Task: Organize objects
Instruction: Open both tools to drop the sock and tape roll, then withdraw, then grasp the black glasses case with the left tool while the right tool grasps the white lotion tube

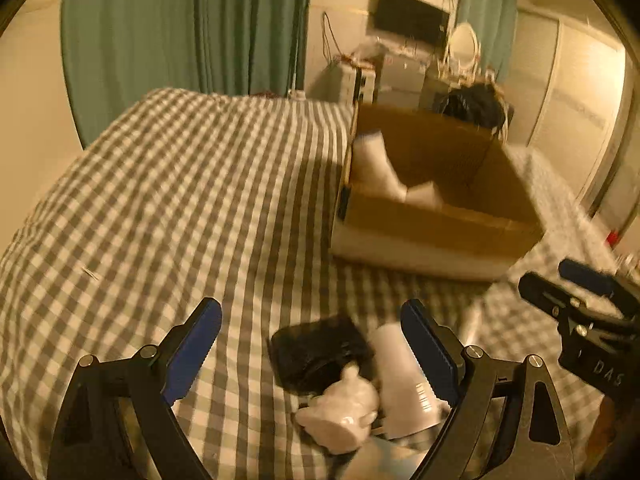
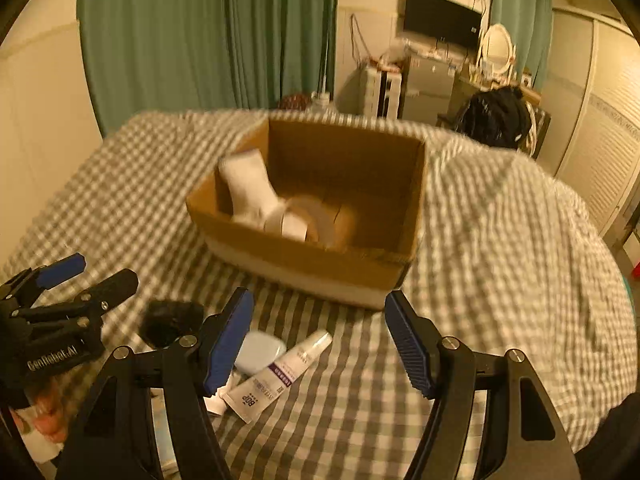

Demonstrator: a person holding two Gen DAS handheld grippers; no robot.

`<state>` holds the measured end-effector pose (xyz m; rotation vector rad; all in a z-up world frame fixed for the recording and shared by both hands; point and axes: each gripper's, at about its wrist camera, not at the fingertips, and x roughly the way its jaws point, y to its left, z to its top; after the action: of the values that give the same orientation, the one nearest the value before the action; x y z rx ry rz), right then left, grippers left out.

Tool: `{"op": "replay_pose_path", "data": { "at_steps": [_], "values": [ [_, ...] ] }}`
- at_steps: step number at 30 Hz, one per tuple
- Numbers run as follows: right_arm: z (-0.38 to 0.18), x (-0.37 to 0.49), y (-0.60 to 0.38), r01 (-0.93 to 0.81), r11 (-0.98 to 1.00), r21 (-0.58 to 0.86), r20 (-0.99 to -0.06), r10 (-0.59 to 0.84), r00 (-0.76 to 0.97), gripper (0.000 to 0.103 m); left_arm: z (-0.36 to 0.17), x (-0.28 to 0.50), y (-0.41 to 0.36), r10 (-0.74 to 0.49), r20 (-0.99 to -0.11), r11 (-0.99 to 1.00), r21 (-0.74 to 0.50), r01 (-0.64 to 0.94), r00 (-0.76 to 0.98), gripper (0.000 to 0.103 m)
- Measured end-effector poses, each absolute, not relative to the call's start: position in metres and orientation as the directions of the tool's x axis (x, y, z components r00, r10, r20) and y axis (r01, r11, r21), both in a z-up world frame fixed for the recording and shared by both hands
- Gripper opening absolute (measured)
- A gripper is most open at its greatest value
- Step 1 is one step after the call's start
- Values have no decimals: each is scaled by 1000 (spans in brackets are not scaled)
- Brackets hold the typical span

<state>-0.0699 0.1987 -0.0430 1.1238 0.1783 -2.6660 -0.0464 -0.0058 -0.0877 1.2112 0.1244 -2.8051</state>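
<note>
Cardboard box (image 2: 320,256) on the checked bed holds a white sock (image 2: 250,188) and tape roll (image 2: 308,220); tube (image 2: 280,376), pouch (image 2: 170,322) and figurine (image 1: 340,412) remain outside. Both grippers (image 1: 312,352) (image 2: 320,340) are spread, empty.

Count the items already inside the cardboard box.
2 visible: a white sock leaning against the left wall of the cardboard box, and a tape roll beside it near the front wall. More could be hidden below.

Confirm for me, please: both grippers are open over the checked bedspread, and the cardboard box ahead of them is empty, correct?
Not quite. The cardboard box is not empty: the right wrist view shows a white sock and a roll of tape inside. The left gripper and right gripper are open over the bedspread.
</note>
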Motion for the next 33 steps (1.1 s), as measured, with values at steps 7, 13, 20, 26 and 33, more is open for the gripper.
{"op": "replay_pose_path", "data": {
  "at_steps": [7, 13, 20, 26, 33],
  "values": [
    [-92, -82, 206, 246, -969, -9, -777, -148, -612, 68, -132, -60, 7, 1, -808, -995, -60, 80, -589, 94],
    [-101, -83, 206, 242, -970, -2, -789, -147, -597, 68, -152, -74, 3, 14, -844, -987, -96, 126, -535, 94],
    [-111, -87, 207, 218, -976, -1, -817, -125, -563, 68, -161, -78, 1, 28, -846, -985, -114, 129, -532, 85],
    [-121, -88, 199, 232, -972, -26, -837, -105, -536, 68, -157, -77, 0, 61, -847, -986, -135, 102, -527, 83],
    [-133, -89, 187, 278, -960, -31, -863, -115, -492, 68, -127, -58, -5, 65, -776, -985, -151, 84, -628, 83]
  ]
}}
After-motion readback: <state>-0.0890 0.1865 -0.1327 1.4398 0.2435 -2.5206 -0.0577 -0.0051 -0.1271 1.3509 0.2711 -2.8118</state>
